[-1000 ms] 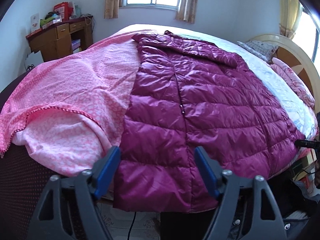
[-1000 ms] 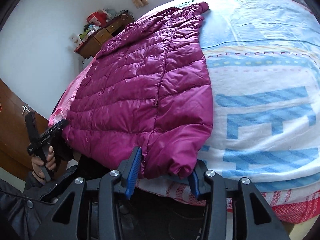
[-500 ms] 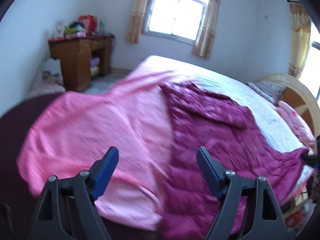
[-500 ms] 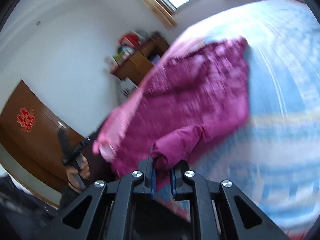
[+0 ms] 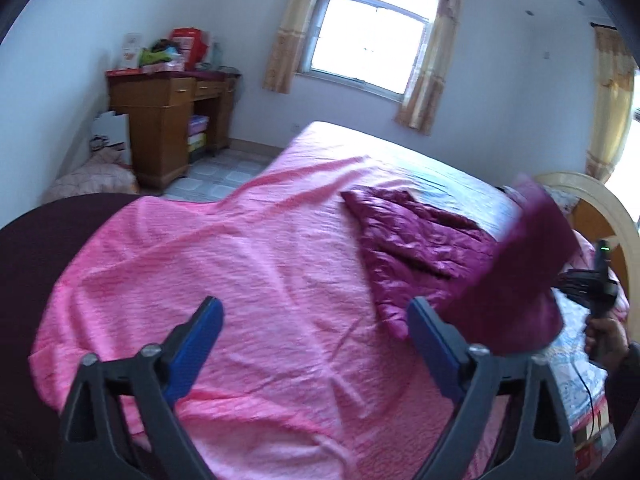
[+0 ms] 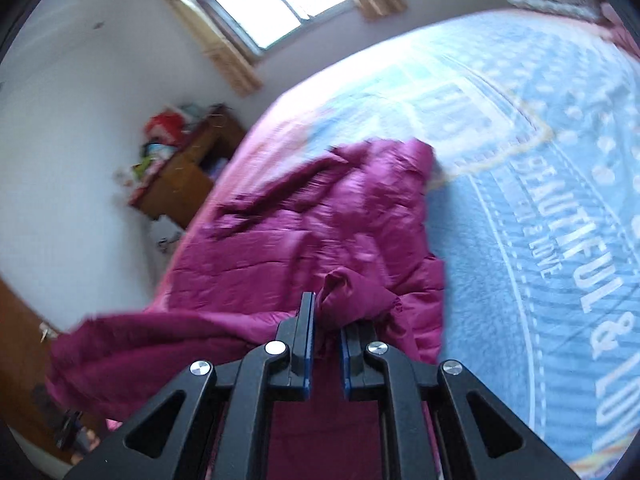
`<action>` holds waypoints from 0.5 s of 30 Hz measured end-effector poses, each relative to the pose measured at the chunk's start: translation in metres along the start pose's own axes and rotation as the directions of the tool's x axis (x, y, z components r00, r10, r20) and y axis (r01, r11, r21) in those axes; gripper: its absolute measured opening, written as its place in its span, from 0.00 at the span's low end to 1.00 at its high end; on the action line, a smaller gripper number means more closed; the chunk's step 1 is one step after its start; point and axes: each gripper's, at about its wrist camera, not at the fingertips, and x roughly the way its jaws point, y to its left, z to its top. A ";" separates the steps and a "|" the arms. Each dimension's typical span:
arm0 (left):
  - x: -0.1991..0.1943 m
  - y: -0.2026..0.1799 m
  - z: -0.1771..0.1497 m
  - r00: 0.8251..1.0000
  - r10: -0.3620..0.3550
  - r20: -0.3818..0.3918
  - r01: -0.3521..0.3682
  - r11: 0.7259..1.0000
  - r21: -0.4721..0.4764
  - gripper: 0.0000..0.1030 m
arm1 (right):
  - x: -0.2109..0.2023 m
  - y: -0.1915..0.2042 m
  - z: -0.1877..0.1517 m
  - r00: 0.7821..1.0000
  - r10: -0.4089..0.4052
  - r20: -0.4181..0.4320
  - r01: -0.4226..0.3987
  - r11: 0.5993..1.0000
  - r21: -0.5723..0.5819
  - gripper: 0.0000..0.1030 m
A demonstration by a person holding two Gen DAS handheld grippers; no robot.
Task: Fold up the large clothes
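A magenta quilted down jacket [image 6: 304, 232] lies on the bed, its near part lifted and bunched. My right gripper [image 6: 326, 316] is shut on a fold of the jacket's edge and holds it above the bed. In the left wrist view the jacket [image 5: 424, 248] lies at the right, with a lifted flap [image 5: 524, 280] hanging in the air beside my right gripper's handle [image 5: 596, 280]. My left gripper [image 5: 312, 332] is open and empty above the pink sheet [image 5: 224, 272], to the left of the jacket.
The bed has a blue printed cover [image 6: 540, 184] on its right half and a curved headboard [image 5: 600, 208]. A wooden desk [image 5: 168, 120] with clutter stands by the far wall under a curtained window [image 5: 368, 40]. Tiled floor lies between desk and bed.
My right gripper has shut on the jacket's edge and lifted it up and over toward the far side. My left gripper has risen and swung left, off the jacket, staying open.
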 end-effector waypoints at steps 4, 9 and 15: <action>0.026 -0.029 0.009 0.997 -0.076 -0.019 0.077 0.996 0.053 1.00 | 0.023 -0.010 -0.004 0.999 -0.027 -0.028 0.027 1.000 0.005 0.10; 0.088 -0.071 0.031 0.985 -0.147 -0.094 0.157 0.981 0.117 1.00 | 0.025 -0.010 -0.005 1.000 -0.010 0.006 0.011 1.000 -0.003 0.10; 0.129 -0.078 0.027 0.978 -0.137 -0.159 0.149 0.987 0.067 0.89 | -0.007 -0.015 0.000 0.993 0.118 0.016 -0.119 0.991 0.062 0.21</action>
